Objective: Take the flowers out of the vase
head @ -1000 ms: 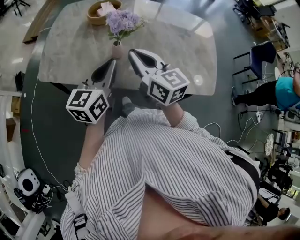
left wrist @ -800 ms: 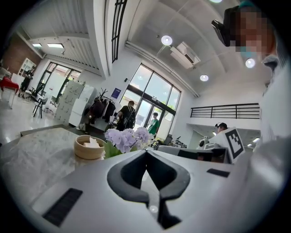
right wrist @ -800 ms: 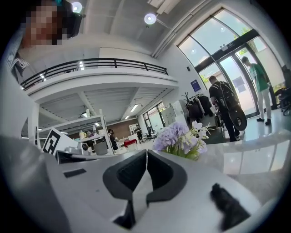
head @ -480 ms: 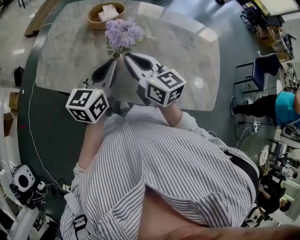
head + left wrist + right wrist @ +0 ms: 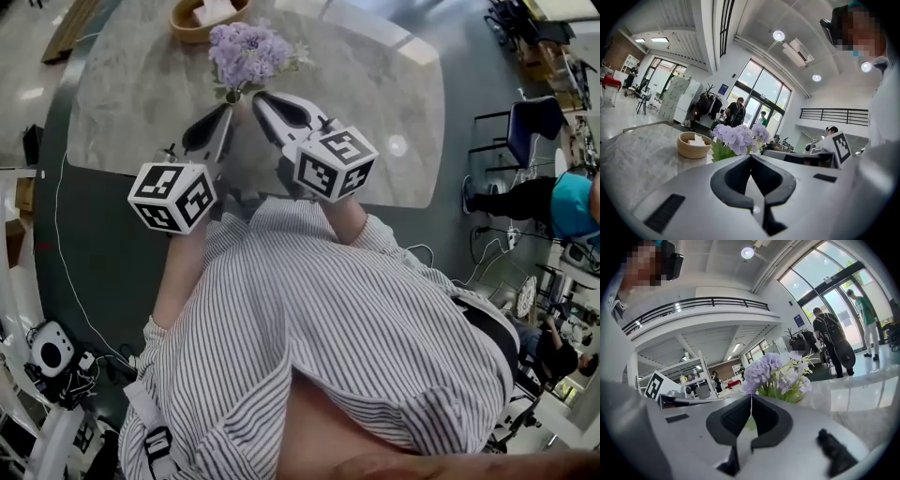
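Left gripper [image 5: 225, 114] sits at about 7 o'clock of the flowers [image 5: 246, 52]. Its jaws are pressed tip to tip with nothing between them.

The flowers are dead ahead at 12 o'clock, a lilac bunch with green leaves on the table [image 5: 122, 103], and a bowl [image 5: 199, 15] is beyond them at 11. I can barely see the vase [image 5: 233, 97]; it's tucked between my two tips.

Right gripper [image 5: 259, 99] is at about 5 o'clock of the bunch. It's closed up too and holding nothing.

So nothing's grabbed yet, and at least one gripper has to open first.

My read on handling: the bunch should be very light. The heads look soft and would crush or shed if pinched, so I'd stay off them. The stems look thin but firmer, so I'd grip them low, just above the vase mouth. The vase looks small and could tip or lift with the stems, so I'd steady it with the other gripper.
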Available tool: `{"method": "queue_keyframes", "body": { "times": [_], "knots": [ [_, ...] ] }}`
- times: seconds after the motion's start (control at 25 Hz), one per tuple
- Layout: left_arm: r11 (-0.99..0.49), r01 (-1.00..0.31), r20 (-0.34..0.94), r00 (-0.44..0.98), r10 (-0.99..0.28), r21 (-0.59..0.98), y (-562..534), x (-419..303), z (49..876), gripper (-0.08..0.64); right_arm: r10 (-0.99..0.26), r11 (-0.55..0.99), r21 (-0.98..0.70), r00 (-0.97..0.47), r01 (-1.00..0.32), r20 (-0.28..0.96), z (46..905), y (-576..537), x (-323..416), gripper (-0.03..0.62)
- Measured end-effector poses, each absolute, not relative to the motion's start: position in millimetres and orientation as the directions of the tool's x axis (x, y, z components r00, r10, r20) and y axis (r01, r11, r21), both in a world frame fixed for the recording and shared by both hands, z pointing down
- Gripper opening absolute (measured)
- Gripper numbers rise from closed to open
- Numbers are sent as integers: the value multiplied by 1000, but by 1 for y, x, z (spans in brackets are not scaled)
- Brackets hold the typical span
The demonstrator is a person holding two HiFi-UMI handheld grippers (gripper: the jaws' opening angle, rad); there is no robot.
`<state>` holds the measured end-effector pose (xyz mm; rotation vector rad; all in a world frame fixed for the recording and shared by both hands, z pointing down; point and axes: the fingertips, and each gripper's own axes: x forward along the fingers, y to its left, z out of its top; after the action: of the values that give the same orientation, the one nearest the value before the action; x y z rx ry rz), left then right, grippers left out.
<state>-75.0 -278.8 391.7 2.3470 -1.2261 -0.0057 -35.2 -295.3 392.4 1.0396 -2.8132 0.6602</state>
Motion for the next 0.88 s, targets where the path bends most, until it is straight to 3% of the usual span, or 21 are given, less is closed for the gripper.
{"method": "queue_keyframes", "body": {
  "times": [0.68,0.76,0.88],
  "knots": [
    [-530,-727,228,659,-716,437,-286,-73,392,9,-635,614,-395,-725,-683,267,407,-299,-33,22],
    [-527,-727,234,660,-714,441,-288,-75,394,9,-634,605,-404,-722,-686,278,411,-303,-33,97],
    [-520,-728,246,659,-711,447,-291,-78,398,9,-632,592,-420,-719,-688,288,417,-306,-32,120]
  ]
}}
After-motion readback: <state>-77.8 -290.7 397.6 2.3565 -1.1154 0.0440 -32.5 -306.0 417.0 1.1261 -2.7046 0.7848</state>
